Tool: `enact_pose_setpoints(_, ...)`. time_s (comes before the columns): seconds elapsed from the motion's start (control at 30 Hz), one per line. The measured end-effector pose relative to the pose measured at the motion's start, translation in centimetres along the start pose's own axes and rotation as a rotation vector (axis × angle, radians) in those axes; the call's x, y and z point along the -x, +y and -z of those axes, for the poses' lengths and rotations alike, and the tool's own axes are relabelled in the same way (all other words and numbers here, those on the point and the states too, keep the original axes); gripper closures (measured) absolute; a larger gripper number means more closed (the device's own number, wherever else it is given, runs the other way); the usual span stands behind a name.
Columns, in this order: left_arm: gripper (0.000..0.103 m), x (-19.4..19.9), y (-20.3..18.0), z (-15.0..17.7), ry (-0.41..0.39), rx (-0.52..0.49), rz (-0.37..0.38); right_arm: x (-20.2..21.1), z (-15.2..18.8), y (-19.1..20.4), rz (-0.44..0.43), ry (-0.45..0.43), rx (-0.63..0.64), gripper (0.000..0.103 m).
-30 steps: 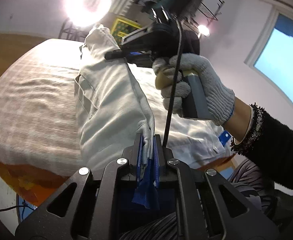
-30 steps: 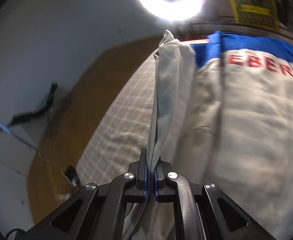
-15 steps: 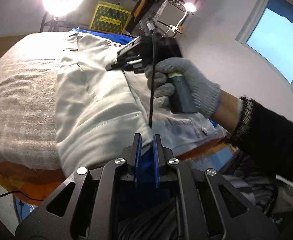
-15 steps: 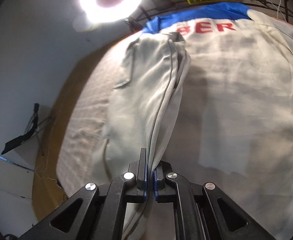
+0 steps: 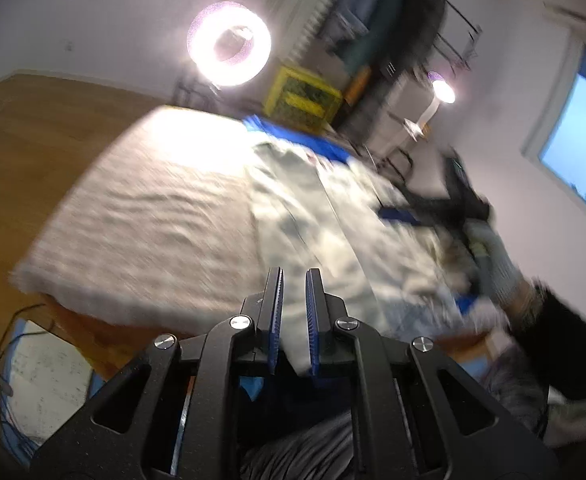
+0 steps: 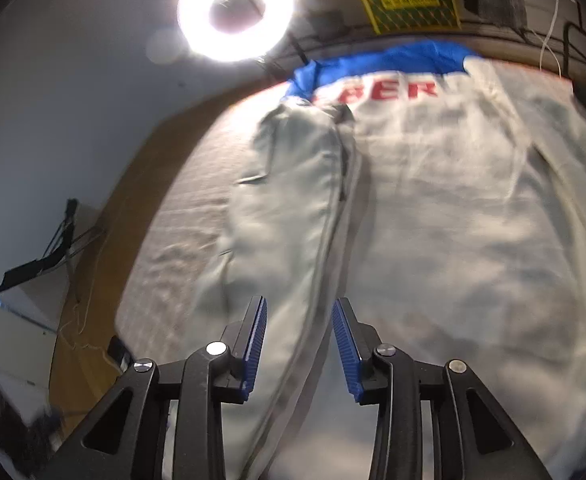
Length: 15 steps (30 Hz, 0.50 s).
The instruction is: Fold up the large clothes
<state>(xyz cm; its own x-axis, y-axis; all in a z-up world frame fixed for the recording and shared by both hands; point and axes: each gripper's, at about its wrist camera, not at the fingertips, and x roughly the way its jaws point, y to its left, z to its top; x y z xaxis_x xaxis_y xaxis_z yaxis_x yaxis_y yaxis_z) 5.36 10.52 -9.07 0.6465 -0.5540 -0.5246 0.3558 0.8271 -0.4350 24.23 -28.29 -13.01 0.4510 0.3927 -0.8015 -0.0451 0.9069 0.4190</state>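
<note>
A large pale grey garment with a blue top band and red letters lies spread on the bed. Its left side is folded over onto the body, with a seamed edge running down toward me. My right gripper hovers over that edge and its jaws are opening. The edge lies below the gap and the pads do not touch it. My left gripper stands back at the bed's near edge, shut to a narrow slit with nothing gripped. The garment shows behind it. A gloved hand holds the blurred right gripper at the garment's right.
A ring light, a yellow crate and a clothes rack stand beyond the bed's far end. Wooden floor lies to the left. Cables lie on the floor at the near left. A window is on the right.
The right jaws have opened and let go of the garment's edge, which now lies folded over. The left gripper lost its pinch of cloth and drew back and up. The gloved hand swung right.
</note>
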Motion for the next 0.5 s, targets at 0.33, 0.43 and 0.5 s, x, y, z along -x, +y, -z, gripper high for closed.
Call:
enact_pose_setpoints(0.33,0.095,0.5,-1.1,-7.6,-0.048,-0.145,-0.088,7.8,7.8,1.7,-0.116,-0.028,0.066,0.060)
enact_pose_setpoints(0.43,0.095,-1.3,-1.9,-9.0,-0.021,-0.166,-0.090,7.2,9.5,2.2,-0.117,-0.009,0.090,0.065)
enact_pose_setpoints(0.5,0.095,-2.9,-2.9,-9.5,-0.001,-0.184,-0.071,5.9,10.3,3.0,-0.110,0.019,0.122,0.067)
